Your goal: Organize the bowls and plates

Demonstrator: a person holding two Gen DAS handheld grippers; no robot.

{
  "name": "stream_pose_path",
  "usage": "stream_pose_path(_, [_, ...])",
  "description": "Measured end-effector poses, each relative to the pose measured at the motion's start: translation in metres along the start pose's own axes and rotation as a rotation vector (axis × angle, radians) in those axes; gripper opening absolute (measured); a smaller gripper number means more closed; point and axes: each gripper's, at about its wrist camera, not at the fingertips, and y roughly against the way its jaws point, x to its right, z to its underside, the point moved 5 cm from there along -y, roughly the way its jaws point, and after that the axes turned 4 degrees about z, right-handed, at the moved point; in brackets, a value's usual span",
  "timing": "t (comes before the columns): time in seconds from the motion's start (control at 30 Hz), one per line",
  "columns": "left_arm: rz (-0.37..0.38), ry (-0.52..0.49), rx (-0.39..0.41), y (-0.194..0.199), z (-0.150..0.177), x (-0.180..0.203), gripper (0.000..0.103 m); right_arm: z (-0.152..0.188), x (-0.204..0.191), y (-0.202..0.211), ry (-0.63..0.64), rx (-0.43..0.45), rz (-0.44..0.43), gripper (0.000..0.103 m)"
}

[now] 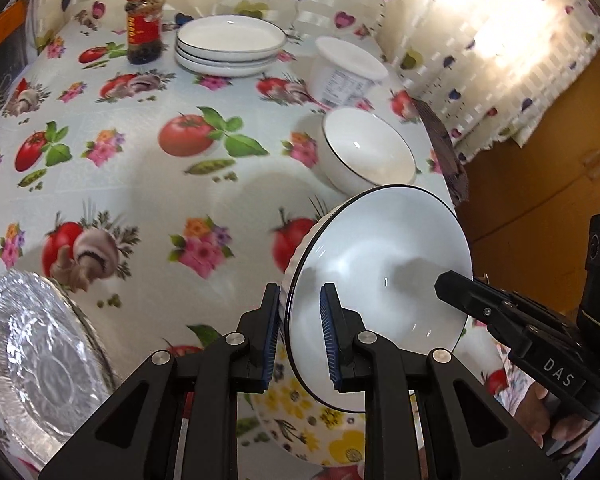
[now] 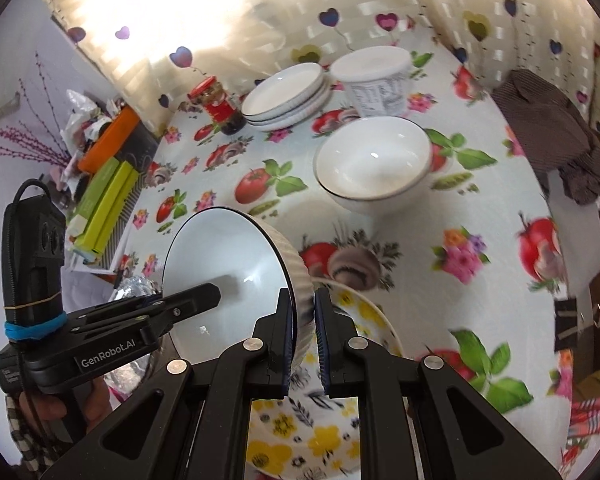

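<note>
Both black two-finger grippers, left gripper (image 1: 300, 332) and right gripper (image 2: 303, 336), clamp opposite rims of one white ribbed bowl (image 1: 380, 280), tilted above the flowered plate (image 2: 300, 432) at the table's near edge, probably for stacking.

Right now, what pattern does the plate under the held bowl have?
Yellow flowers with dark leaves on white; the plate shows best in the right wrist view.
</note>
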Motion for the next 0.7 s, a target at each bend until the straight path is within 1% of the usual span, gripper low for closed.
stream_pose_path(0.33, [0.008,-0.028,-0.041,-0.014,0.026,0.017,0.021,0.035,0.022,0.004,-0.06,-0.017,0.014,0.011])
stream_pose_path(0.7, [-0.008,-0.03,-0.083,-0.027,0.046,0.017,0.021,0.055,0.029,-0.001,-0.091,-0.046,0.01,0.011])
